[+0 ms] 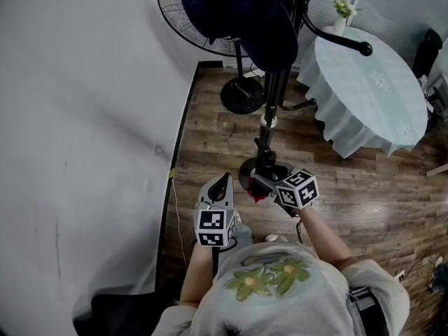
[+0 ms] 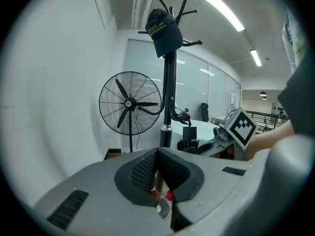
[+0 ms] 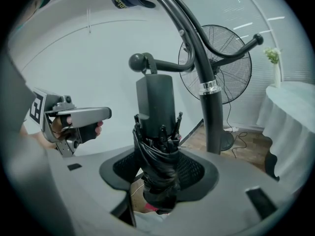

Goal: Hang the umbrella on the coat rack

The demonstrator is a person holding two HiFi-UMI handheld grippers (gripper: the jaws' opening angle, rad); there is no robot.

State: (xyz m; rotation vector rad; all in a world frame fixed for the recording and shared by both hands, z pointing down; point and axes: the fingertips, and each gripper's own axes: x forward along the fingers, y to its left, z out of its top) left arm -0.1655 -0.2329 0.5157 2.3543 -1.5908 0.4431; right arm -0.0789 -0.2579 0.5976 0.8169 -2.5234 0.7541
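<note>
A standing fan point(image 2: 130, 103) rests on the wood floor point(image 1: 217, 145) by the white wall point(image 1: 84, 117). To its right is a round desk point(image 1: 371, 96) under a pale cloth, with a vase of flowers point(image 1: 342, 7) at its far edge. A dark cap point(image 2: 164, 26) hangs high, below strip lights point(image 2: 221, 9).

Wood floor point(image 1: 217, 128), white wall point(image 1: 84, 117), pedestal fan point(image 2: 130, 103)

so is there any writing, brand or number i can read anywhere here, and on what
Cap on the coat rack: yellow-green print, too small and blurred to read.
Marker cubes: black-and-white square patterns only, no words.
Umbrella: no text visible.
Nothing else legible.
</note>
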